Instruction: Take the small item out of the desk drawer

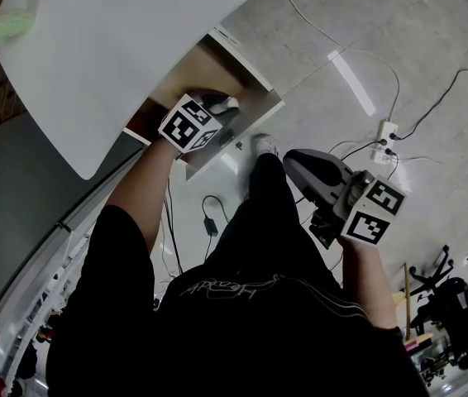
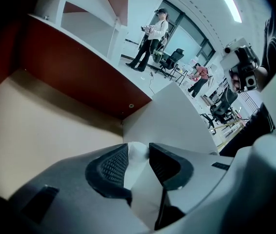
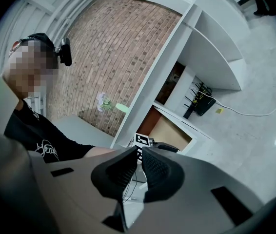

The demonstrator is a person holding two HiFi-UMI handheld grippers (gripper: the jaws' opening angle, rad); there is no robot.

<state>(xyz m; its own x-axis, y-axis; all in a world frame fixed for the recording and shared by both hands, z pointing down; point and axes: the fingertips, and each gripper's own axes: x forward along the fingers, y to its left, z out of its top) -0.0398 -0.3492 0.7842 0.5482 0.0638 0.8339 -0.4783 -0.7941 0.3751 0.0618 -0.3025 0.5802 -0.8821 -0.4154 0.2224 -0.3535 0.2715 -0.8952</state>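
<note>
The left claw [image 2: 139, 150] is clenched on a small white item [image 2: 134, 157], its two ribbed pads [image 2: 112, 167] pressing the piece from either side, deep inside the open drawer [image 2: 40, 130] of a white desk [image 1: 118, 40]. The item sits low in the drawer, above its pale floor and close to the corner where the red-brown back wall [image 2: 79, 77] meets a white side panel [image 2: 172, 116]. From the head view, the person's bare left forearm [image 1: 139, 193] reaches forward into the pulled-out drawer [image 1: 250, 77], the claw's marker cube [image 1: 188, 124] hanging over its front edge. The right claw [image 3: 139, 156] is held well apart from the desk, out over the grey floor [image 1: 432, 40], its jaws drawn together with nothing between them. Its camera looks back at the open drawer [image 3: 174, 130] and a brick wall [image 3: 118, 48] behind the desk. A power strip [image 1: 385, 132] with cables lies on the floor to the right, and a pale green object [image 1: 7, 25] rests at the desk's far left edge
</note>
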